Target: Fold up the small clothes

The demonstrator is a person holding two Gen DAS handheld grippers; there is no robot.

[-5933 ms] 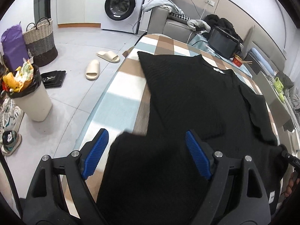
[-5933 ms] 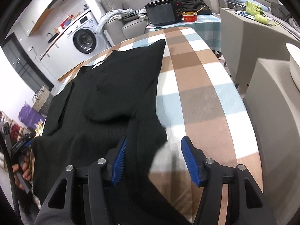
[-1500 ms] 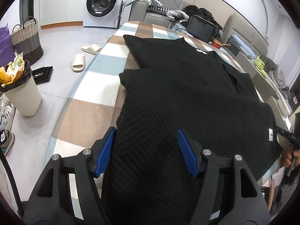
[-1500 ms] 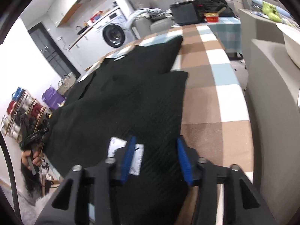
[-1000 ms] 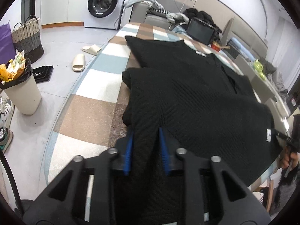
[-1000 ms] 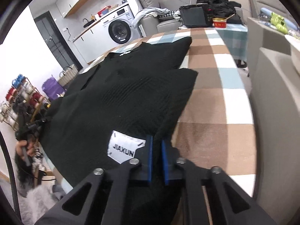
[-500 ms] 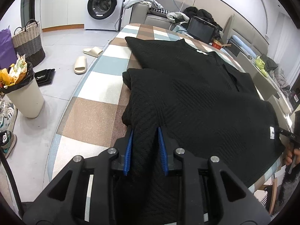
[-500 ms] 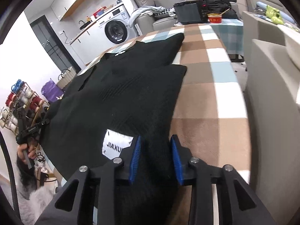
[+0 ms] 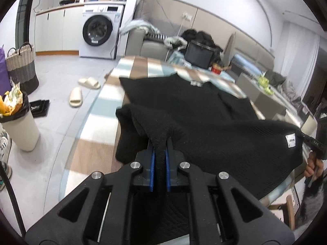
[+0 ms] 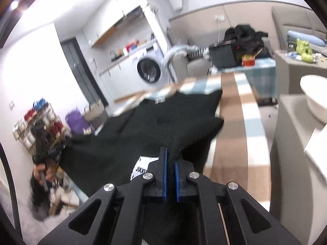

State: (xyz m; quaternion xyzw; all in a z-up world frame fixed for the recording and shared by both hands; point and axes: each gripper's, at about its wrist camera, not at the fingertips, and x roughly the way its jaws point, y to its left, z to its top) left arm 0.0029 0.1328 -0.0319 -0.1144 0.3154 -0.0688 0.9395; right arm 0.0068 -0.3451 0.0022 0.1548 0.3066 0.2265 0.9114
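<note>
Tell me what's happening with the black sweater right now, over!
Left hand-held gripper and right hand-held gripper both shut on black sweater. Near edge lifted off checked tablecloth. Nothing in the way.

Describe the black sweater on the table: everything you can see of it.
The black sweater is a ribbed knit with a white label near its hem corner, reading partly "JIAXU" in the right wrist view. It lies across the checked tablecloth, its far part flat. Its near edge is pinched up in two places: the left gripper and the right gripper have each just closed on a fold, so the cloth tents toward them and sags between.
</note>
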